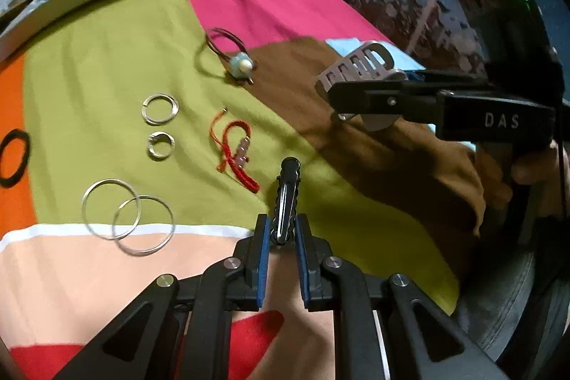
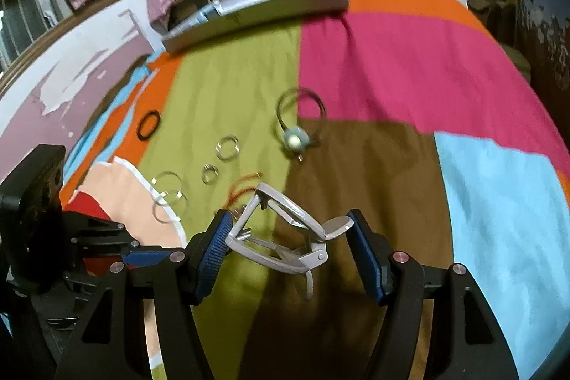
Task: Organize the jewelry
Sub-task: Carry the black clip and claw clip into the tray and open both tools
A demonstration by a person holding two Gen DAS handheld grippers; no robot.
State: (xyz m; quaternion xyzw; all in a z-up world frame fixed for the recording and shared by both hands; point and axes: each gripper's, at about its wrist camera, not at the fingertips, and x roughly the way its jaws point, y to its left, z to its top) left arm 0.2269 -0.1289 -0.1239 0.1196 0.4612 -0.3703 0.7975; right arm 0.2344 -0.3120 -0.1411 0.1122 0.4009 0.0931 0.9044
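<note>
My left gripper [image 1: 281, 226] is shut on the rear end of a black toothed hair clip [image 1: 286, 187], which points forward just above a colourful patchwork bedspread [image 1: 107, 66]. My right gripper [image 2: 288, 223] is shut on a grey claw clip [image 2: 281, 234], pressing its handles so the claws gape. The claw clip [image 1: 359, 68] also shows at the right of the left wrist view. On the green patch lie two overlapping silver bangles [image 1: 128, 223], a medium ring [image 1: 159, 108], a small ring [image 1: 161, 144], a red cord bracelet [image 1: 233, 152] and a dark cord bracelet with a pearl bead [image 1: 242, 64].
A black hair tie [image 1: 14, 157] lies on the orange patch at the left. A long grey box [image 2: 256, 13] sits along the far edge of the bed. A hand [image 1: 534, 173] grips the right tool. The pink, brown and light-blue patches [image 2: 498, 201] carry nothing.
</note>
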